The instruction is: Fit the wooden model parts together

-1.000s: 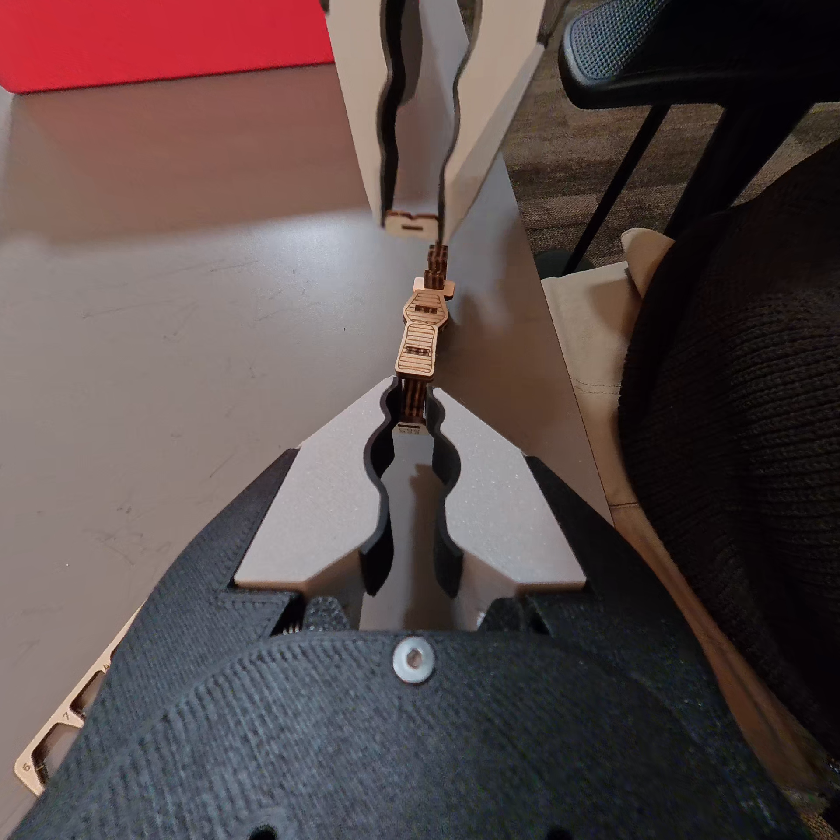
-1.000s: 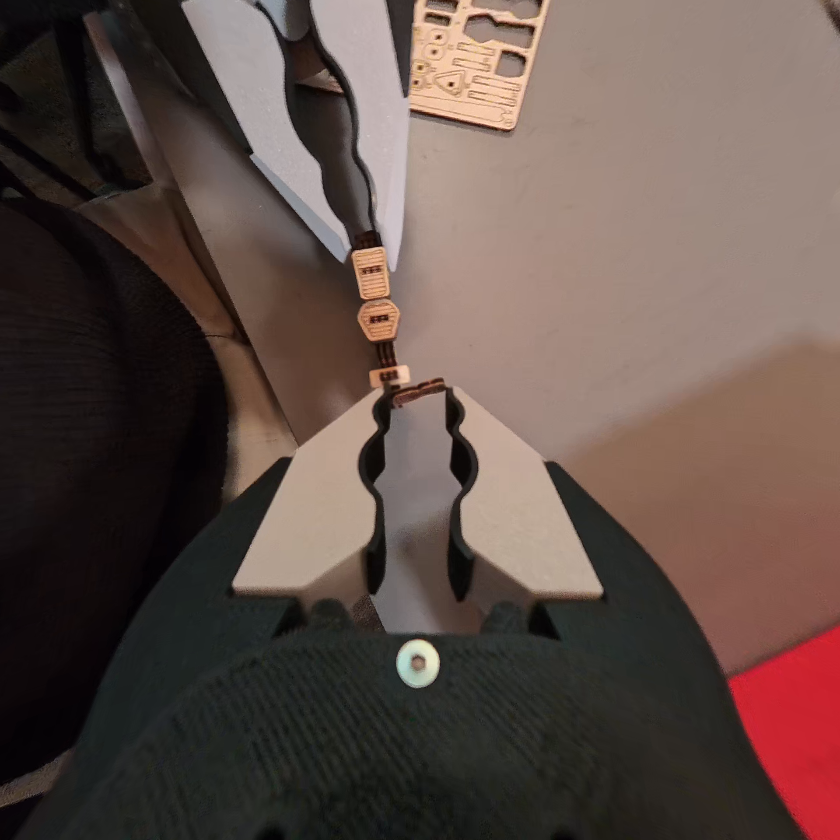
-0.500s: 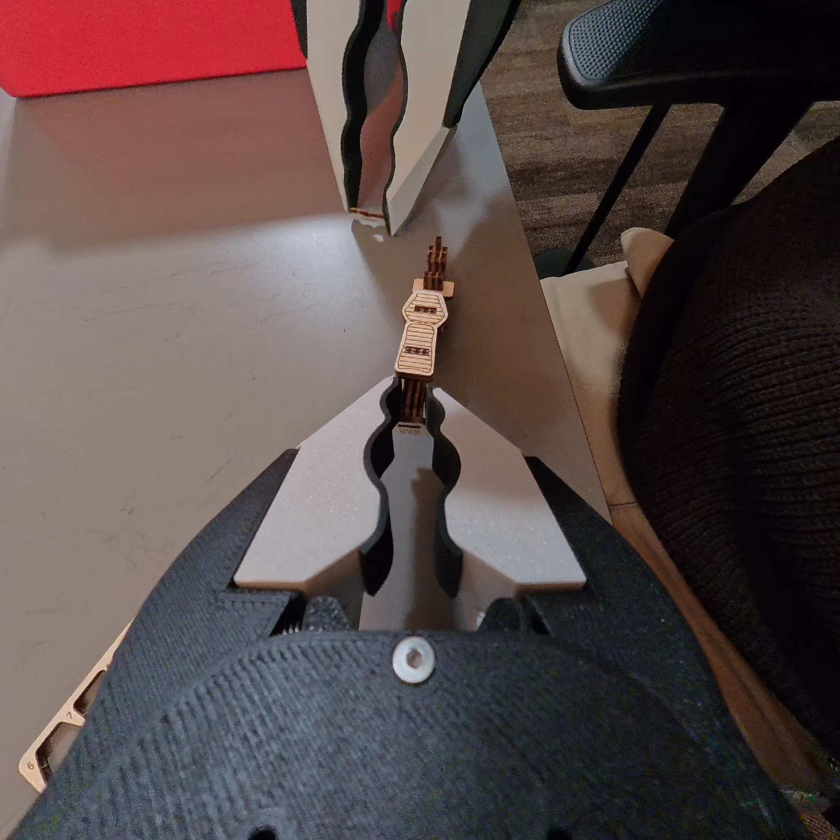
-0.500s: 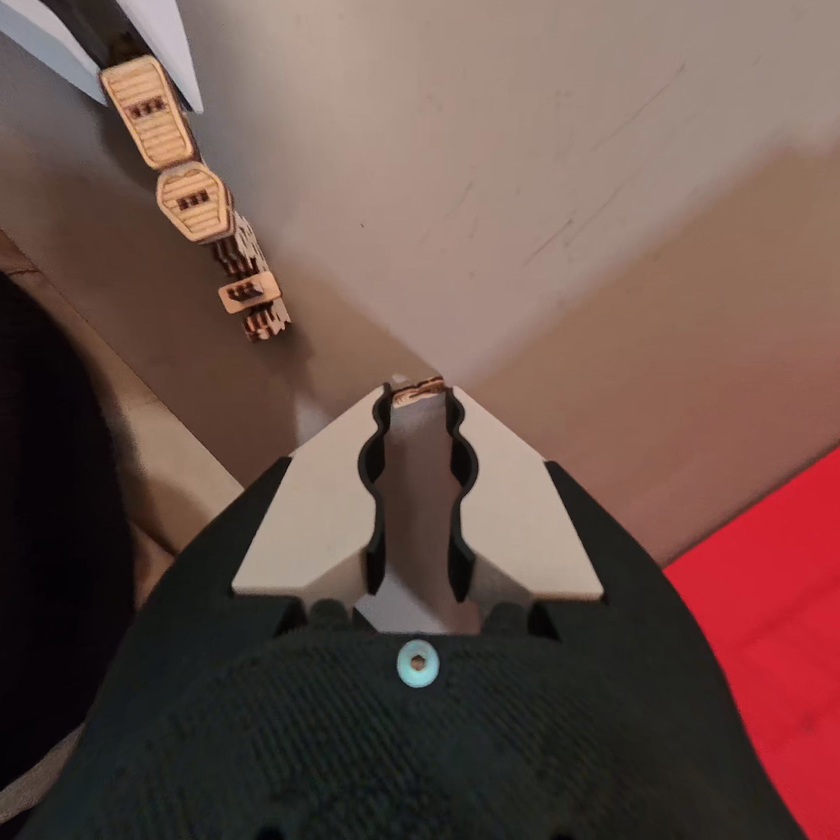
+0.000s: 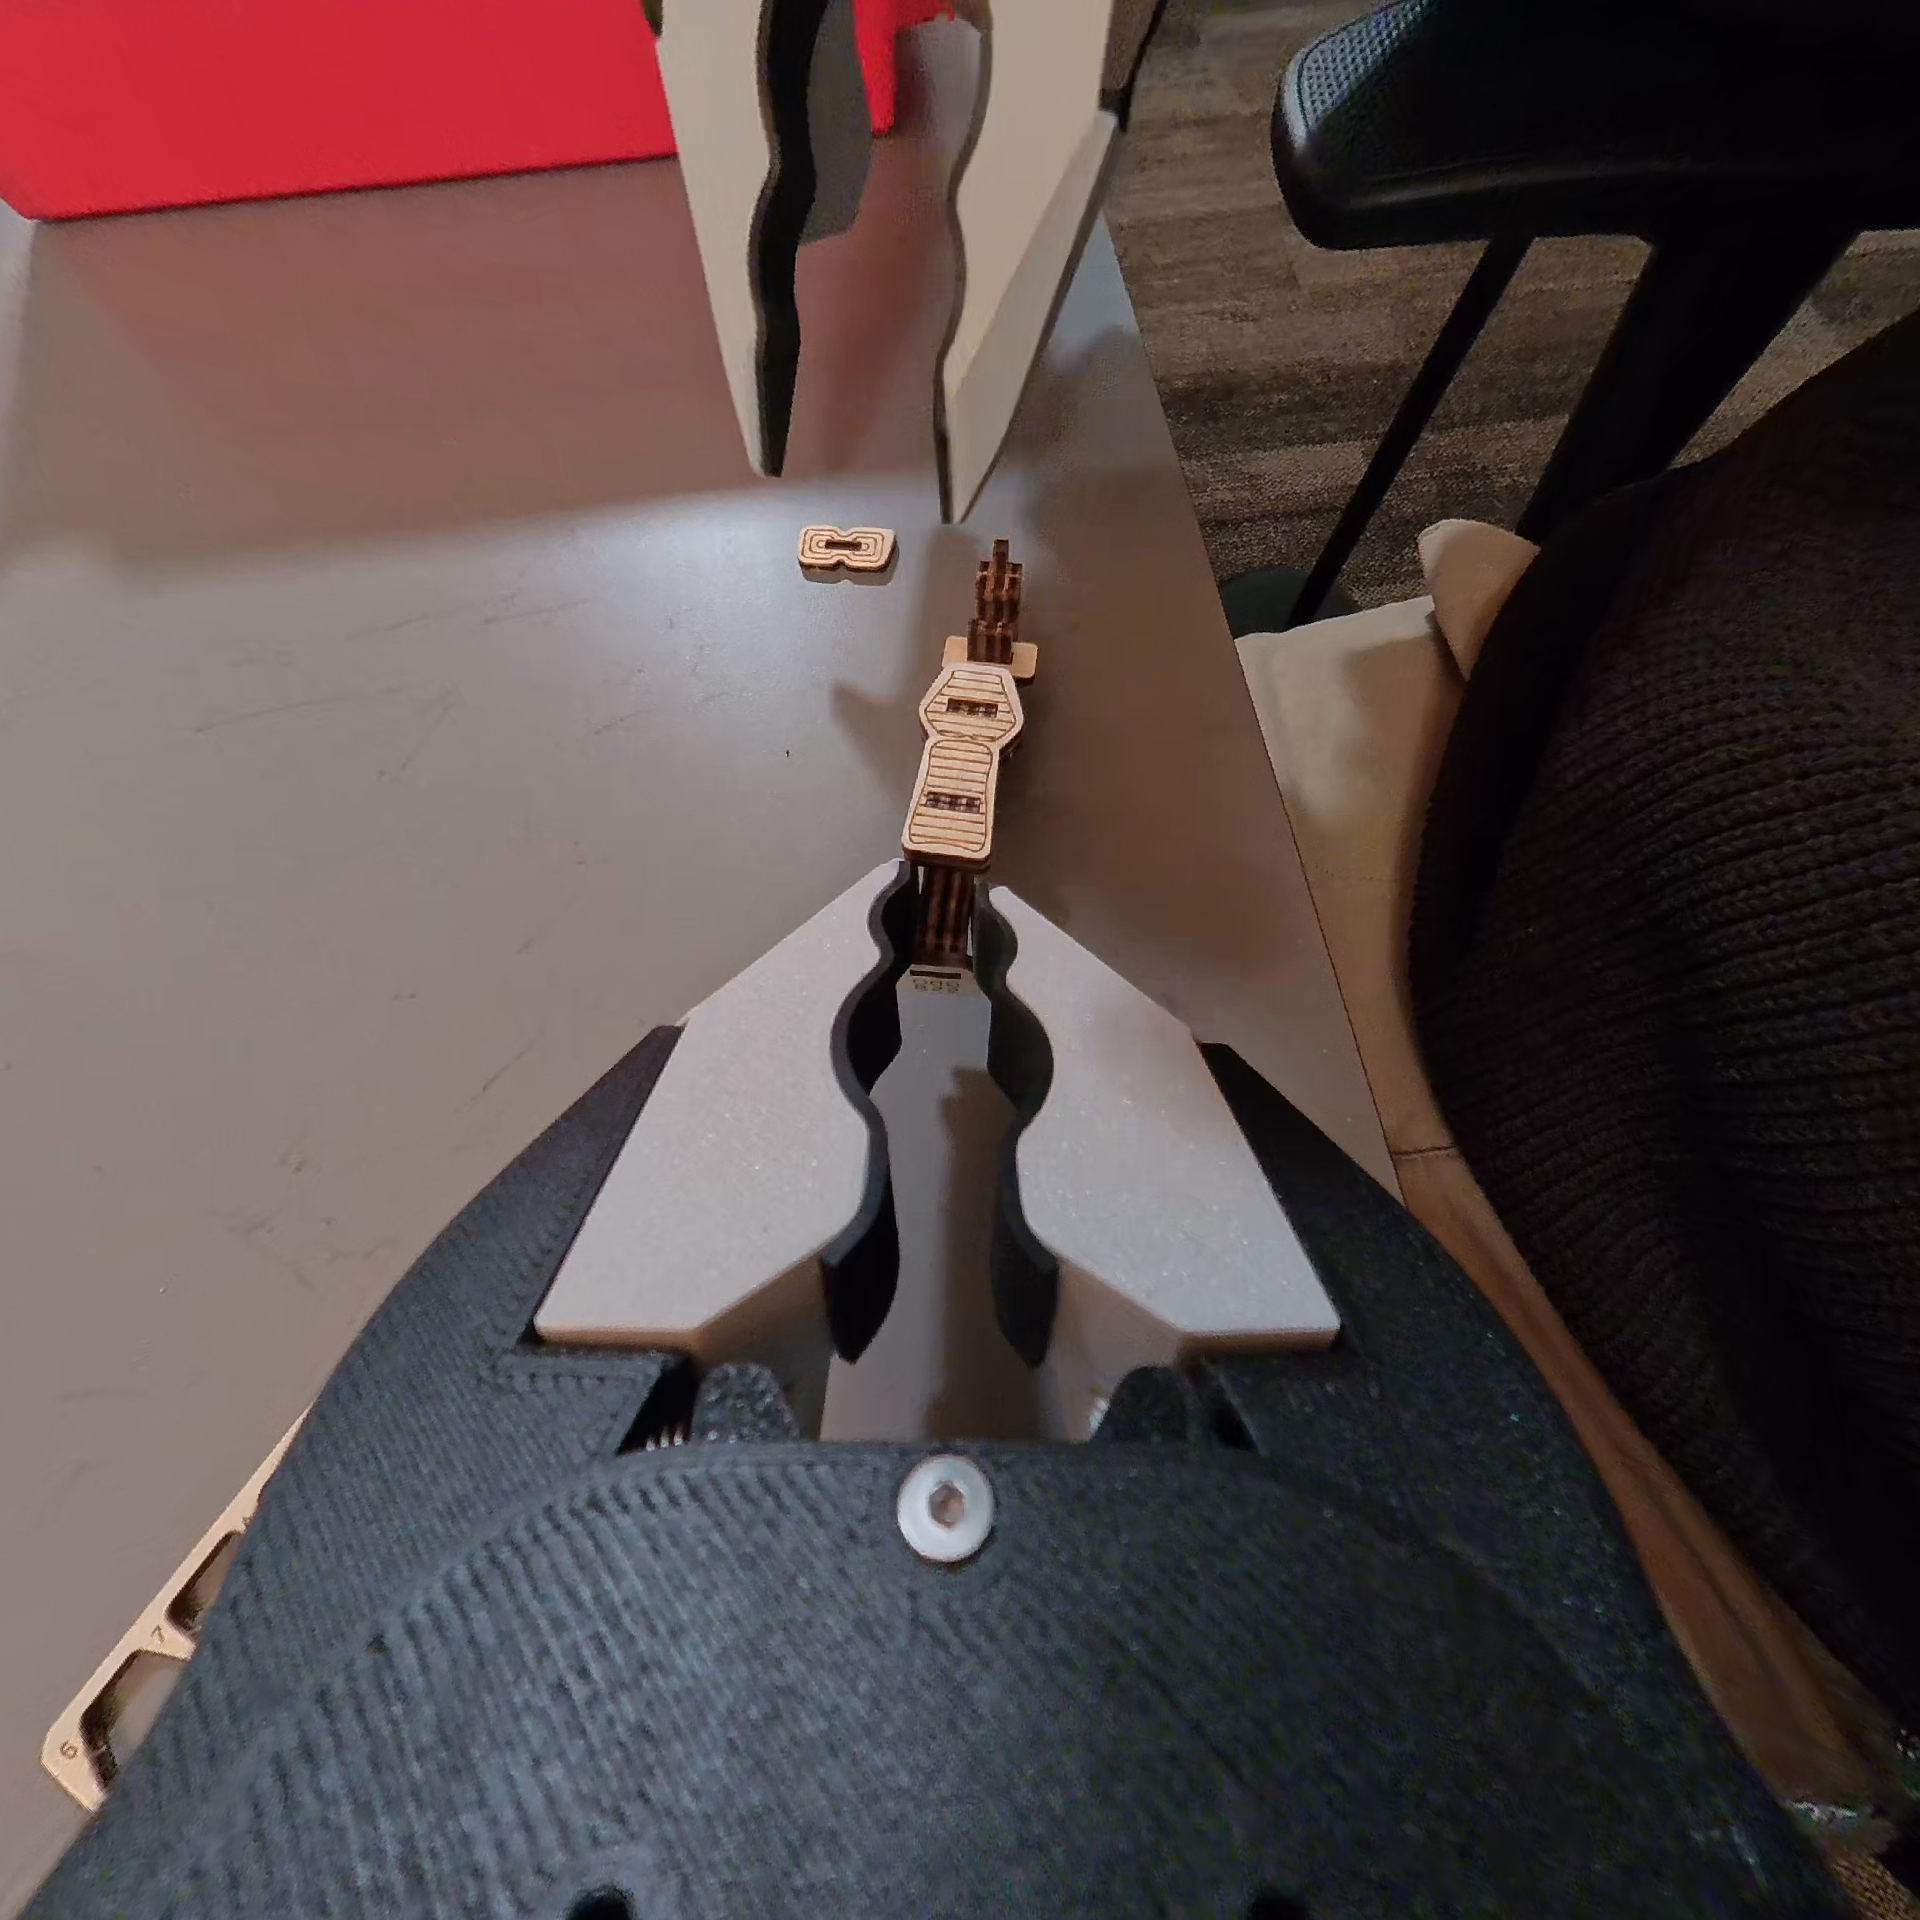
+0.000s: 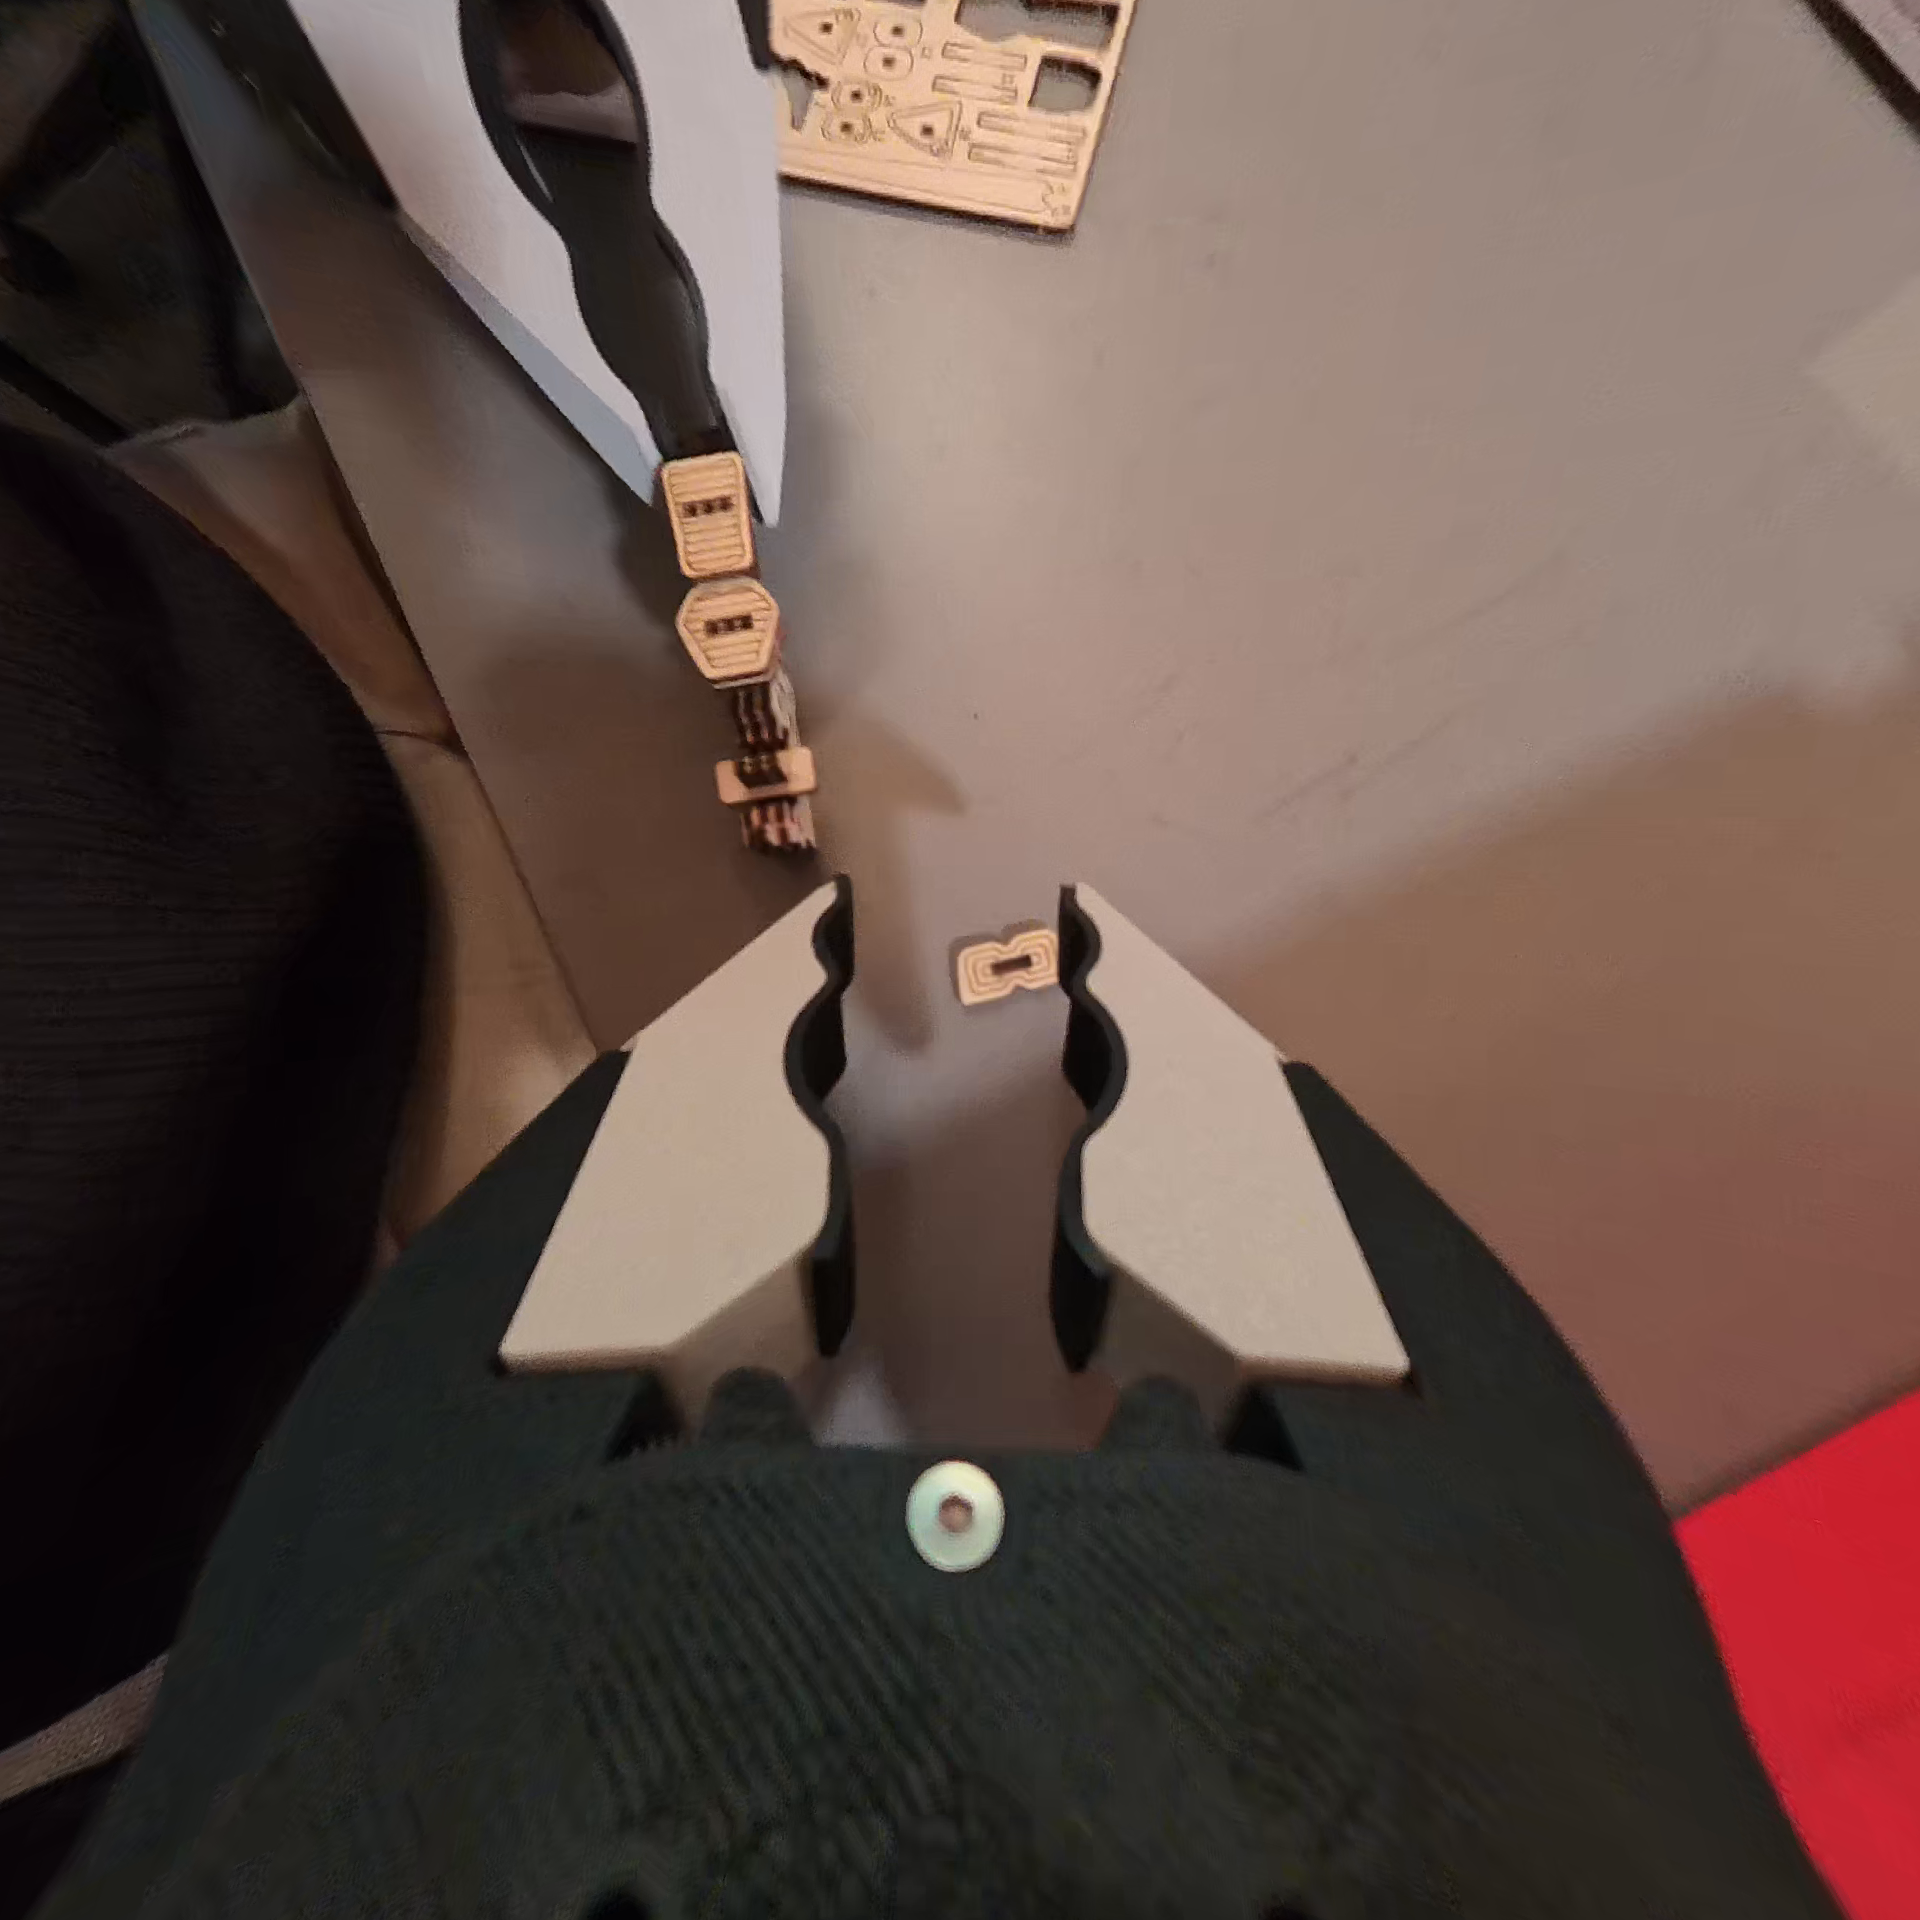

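Note:
My left gripper (image 5: 943, 904) is shut on one end of a long wooden model assembly (image 5: 961, 764) with engraved plates, held out over the grey table (image 5: 416, 831) near its right edge. The assembly (image 6: 727, 623) and the left gripper (image 6: 717, 473) also show in the right wrist view. My right gripper (image 6: 956, 894) is open and empty. A small flat wooden piece (image 6: 1006, 966) with a slot lies on the table between its fingertips, close to the right finger. In the left wrist view the same piece (image 5: 847, 551) lies below the open right gripper (image 5: 857, 494).
A laser-cut wooden parts sheet (image 6: 956, 104) lies at the far side of the table; its corner (image 5: 135, 1683) shows under the left gripper. A red surface (image 5: 312, 94) borders the table. A black chair (image 5: 1558, 125) and a person's dark sweater (image 5: 1714, 935) are beside the table edge. Tip to tip, the grippers are about 9 cm apart.
My right gripper drew away from the assembly's tip, opened, and let go of the small wooden piece, which now lies on the table. My left gripper has kept still, holding the assembly.

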A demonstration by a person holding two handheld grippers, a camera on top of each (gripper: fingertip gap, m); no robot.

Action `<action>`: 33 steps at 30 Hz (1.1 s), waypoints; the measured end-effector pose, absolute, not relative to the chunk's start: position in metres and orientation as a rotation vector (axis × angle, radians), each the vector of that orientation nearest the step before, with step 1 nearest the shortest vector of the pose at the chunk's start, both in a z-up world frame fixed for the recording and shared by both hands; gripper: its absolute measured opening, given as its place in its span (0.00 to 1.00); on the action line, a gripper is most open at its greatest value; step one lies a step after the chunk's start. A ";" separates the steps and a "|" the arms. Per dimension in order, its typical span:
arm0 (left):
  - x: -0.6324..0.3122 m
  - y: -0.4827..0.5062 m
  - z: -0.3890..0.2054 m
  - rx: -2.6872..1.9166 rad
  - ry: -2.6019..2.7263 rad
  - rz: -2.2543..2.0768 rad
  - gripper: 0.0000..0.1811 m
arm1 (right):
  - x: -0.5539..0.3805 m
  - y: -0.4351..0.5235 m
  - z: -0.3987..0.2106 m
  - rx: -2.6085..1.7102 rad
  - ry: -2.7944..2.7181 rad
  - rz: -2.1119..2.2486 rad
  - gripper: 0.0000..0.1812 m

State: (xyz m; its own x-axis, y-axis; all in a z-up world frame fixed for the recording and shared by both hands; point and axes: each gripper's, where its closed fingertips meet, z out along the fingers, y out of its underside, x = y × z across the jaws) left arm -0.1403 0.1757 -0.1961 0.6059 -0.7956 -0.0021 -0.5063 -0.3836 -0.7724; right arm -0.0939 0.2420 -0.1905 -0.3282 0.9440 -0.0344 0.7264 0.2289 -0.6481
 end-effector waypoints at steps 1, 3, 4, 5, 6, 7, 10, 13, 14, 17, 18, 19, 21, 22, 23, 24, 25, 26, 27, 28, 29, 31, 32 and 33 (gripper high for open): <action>-0.140 0.176 -0.196 -2.065 1.026 -0.480 0.05 | -0.093 0.245 -0.193 -1.558 -2.145 0.816 0.22; -0.140 0.175 -0.196 -2.065 1.028 -0.478 0.05 | -0.092 0.253 -0.200 -1.585 -2.141 0.790 0.22; -0.140 0.175 -0.196 -2.065 1.028 -0.478 0.05 | -0.091 0.256 -0.203 -1.595 -2.142 0.786 0.21; -0.139 0.176 -0.196 -2.066 1.027 -0.479 0.05 | -0.091 0.257 -0.206 -1.605 -2.147 0.781 0.21; -0.140 0.176 -0.197 -2.068 1.025 -0.480 0.05 | -0.090 0.258 -0.210 -1.611 -2.157 0.768 0.21; -0.140 0.176 -0.197 -2.069 1.024 -0.479 0.05 | -0.089 0.259 -0.214 -1.612 -2.172 0.750 0.20; -0.140 0.176 -0.197 -2.068 1.023 -0.479 0.05 | -0.090 0.257 -0.219 -1.597 -2.191 0.738 0.15; -0.140 0.176 -0.197 -2.068 1.022 -0.480 0.05 | -0.089 0.254 -0.219 -1.592 -2.204 0.737 0.13; -0.140 0.176 -0.197 -2.069 1.022 -0.479 0.05 | -0.090 0.255 -0.218 -1.592 -2.199 0.733 0.13; -0.140 0.177 -0.197 -2.069 1.021 -0.479 0.05 | -0.094 0.251 -0.202 -1.579 -2.141 0.805 0.13; -0.140 0.177 -0.197 -2.069 1.021 -0.477 0.05 | -0.097 0.247 -0.192 -1.575 -2.116 0.851 0.13; -0.140 0.177 -0.197 -2.069 1.022 -0.476 0.05 | -0.099 0.240 -0.182 -1.572 -2.094 0.903 0.13; -0.141 0.177 -0.198 -2.072 1.019 -0.476 0.05 | -0.103 0.223 -0.165 -1.582 -2.073 0.978 0.13; -0.142 0.178 -0.197 -2.074 1.016 -0.470 0.05 | -0.106 0.217 -0.161 -1.598 -2.065 0.964 0.13; -0.142 0.178 -0.197 -2.073 1.012 -0.466 0.05 | -0.107 0.213 -0.161 -1.617 -2.068 0.919 0.13; -0.143 0.178 -0.196 -2.072 1.008 -0.467 0.05 | -0.107 0.208 -0.164 -1.625 -2.093 0.865 0.13; -0.143 0.178 -0.196 -2.071 1.006 -0.473 0.05 | -0.107 0.203 -0.167 -1.619 -2.123 0.814 0.13; -0.143 0.178 -0.196 -2.070 1.004 -0.476 0.05 | -0.108 0.200 -0.170 -1.608 -2.143 0.764 0.13; -0.143 0.178 -0.196 -2.070 1.005 -0.476 0.05 | -0.109 0.199 -0.174 -1.601 -2.156 0.721 0.13; -0.143 0.178 -0.197 -2.070 1.007 -0.474 0.05 | -0.110 0.198 -0.177 -1.597 -2.166 0.696 0.13; -0.142 0.177 -0.197 -2.070 1.010 -0.474 0.05 | -0.110 0.197 -0.179 -1.595 -2.174 0.694 0.13; -0.141 0.177 -0.197 -2.070 1.017 -0.471 0.05 | -0.110 0.198 -0.184 -1.616 -2.179 0.699 0.13; -0.141 0.177 -0.197 -2.070 1.020 -0.469 0.05 | -0.110 0.198 -0.186 -1.628 -2.179 0.704 0.13; -0.141 0.177 -0.197 -2.070 1.021 -0.466 0.05 | -0.110 0.198 -0.186 -1.634 -2.175 0.715 0.13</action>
State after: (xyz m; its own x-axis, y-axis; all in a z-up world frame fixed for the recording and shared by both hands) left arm -0.1411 0.1768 -0.1974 0.6123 -0.7906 -0.0102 -0.5103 -0.3852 -0.7689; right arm -0.1100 0.1981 -0.1863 -0.2896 0.9564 -0.0374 0.7920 0.2175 -0.5704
